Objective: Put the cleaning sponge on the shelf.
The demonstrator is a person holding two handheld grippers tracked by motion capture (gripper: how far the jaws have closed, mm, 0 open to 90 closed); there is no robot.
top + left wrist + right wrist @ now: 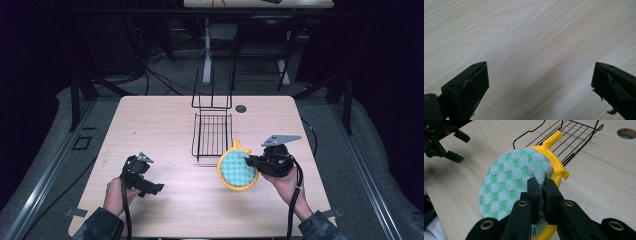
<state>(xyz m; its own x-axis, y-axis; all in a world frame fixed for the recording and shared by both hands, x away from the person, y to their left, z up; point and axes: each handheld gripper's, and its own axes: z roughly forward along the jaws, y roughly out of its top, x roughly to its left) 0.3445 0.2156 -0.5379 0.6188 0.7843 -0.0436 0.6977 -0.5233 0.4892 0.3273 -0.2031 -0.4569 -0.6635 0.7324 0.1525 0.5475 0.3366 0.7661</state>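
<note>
Your right tool [541, 195] grips the potholder [238, 169] just near the rack [212, 134], unhung; left tool [539, 82] gapes wide.

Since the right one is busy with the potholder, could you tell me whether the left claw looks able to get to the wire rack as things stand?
Probably yes: the left claw is open and holds nothing, and bare table lies between it and the wire rack.
</note>
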